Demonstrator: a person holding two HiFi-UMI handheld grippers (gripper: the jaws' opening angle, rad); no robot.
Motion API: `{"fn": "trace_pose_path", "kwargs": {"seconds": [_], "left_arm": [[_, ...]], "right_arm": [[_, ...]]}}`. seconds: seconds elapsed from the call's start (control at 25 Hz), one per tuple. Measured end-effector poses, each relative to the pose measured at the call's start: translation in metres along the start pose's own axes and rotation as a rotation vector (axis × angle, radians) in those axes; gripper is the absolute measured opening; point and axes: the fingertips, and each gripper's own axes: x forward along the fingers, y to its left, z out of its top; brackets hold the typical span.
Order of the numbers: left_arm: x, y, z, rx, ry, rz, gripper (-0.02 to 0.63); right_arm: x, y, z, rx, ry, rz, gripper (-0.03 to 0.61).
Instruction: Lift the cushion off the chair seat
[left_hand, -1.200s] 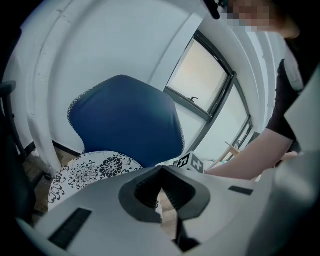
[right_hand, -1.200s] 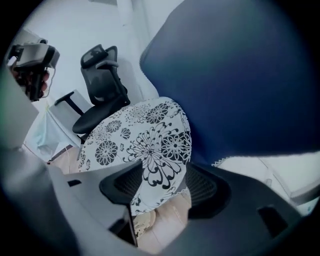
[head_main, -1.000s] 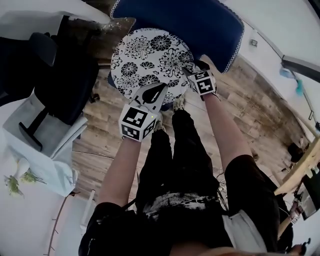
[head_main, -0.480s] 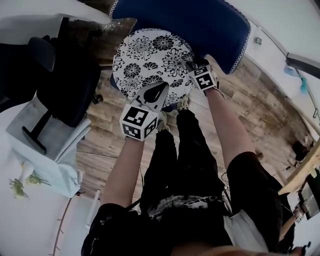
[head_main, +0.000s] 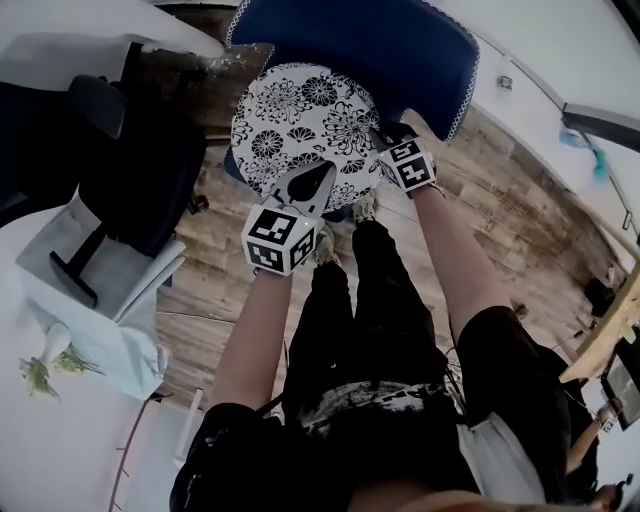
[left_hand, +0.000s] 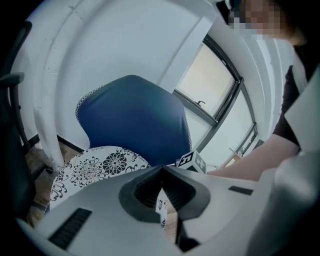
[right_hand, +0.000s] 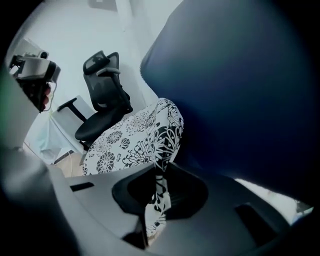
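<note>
While left gripper (head_main: 310, 183) and right gripper (head_main: 387, 142) pinch the cushion (head_main: 300, 120) rim, right jaws just closed on it | cushion lies ahead of both | we lift evenly

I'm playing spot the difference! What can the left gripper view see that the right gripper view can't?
Only the left gripper view: a window and a marker cube. Only the right gripper view: a black office chair. Both: the flowery cushion, the blue chair back, and the cushion's edge pinched in the jaws of the left gripper and the right gripper, whose jaws have just been closing.
</note>
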Motion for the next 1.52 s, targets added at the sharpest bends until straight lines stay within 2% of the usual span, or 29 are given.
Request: {"fn": "trace_pose_path", "kwargs": {"seconds": [0.28, 0.52, 0.72, 0.92, 1.08, 1.28, 1.52], "left_arm": [[-0.035, -0.012, 0.031, -0.025, -0.059, -0.006, 0.012], [-0.076, -0.028, 0.062, 0.017, -0.100, 0.007, 0.012], [-0.114, -0.036, 0.079, 0.063, -0.134, 0.027, 0.012], [-0.153, -0.041, 0.082, 0.092, -0.168, 0.048, 0.012], [-0.189, -0.049, 0.095, 0.151, -0.191, 0.081, 0.012], [-0.221, -0.058, 0.109, 0.194, -0.242, 0.083, 0.012], [-0.250, -0.078, 0.125, 0.244, -0.305, 0.083, 0.012]], "right_arm": [[-0.042, 0.038, 0.027, -0.003, -0.032, 0.047, 0.040], [-0.097, 0.079, 0.053, -0.058, -0.079, 0.085, 0.040], [-0.142, 0.102, 0.081, -0.034, -0.145, 0.094, 0.040], [-0.177, 0.125, 0.111, -0.051, -0.196, 0.058, 0.040], [-0.217, 0.147, 0.150, -0.083, -0.305, 0.013, 0.037], [-0.275, 0.172, 0.186, -0.122, -0.428, -0.045, 0.037], [-0.340, 0.203, 0.212, -0.147, -0.541, -0.064, 0.037]]}}
